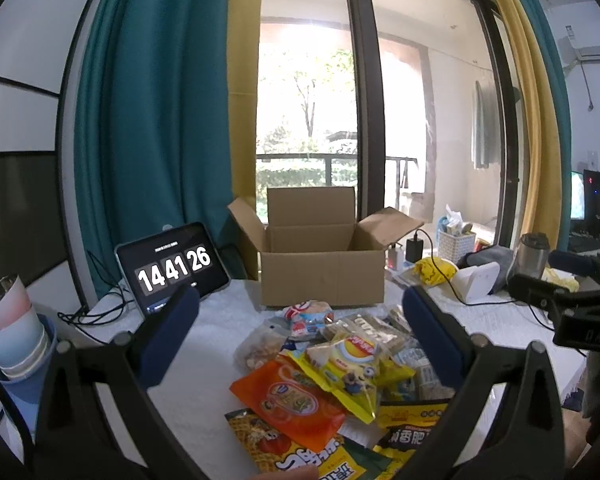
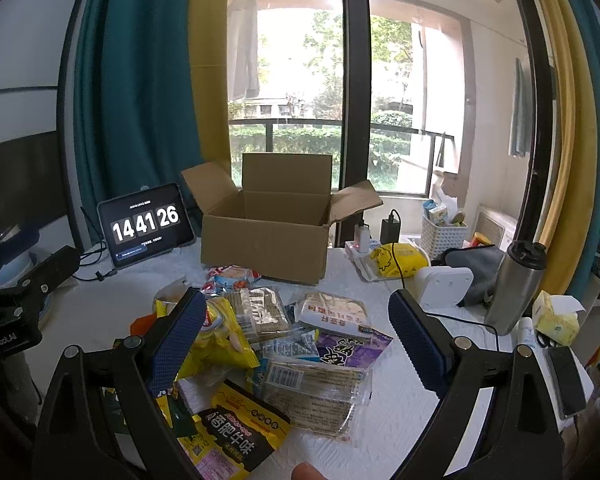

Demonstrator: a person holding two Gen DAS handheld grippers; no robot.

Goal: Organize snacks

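Daylight floods our white bench (image 1: 204, 344). Left wrist view: our left gripper (image 1: 300, 336) hovers, jaws wide and empty, over the snack pile (image 1: 340, 364) heaped before the open cardboard box (image 1: 320, 276), ready for packing. Right wrist view: our right gripper (image 2: 296, 340), jaws likewise spread, hangs above the packets before that box.

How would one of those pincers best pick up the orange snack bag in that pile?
Probably by its free left edge, coming from above and the left. The orange snack bag lies flat, its right side tucked under the yellow chip bag. The left gripper hangs open above the pile.
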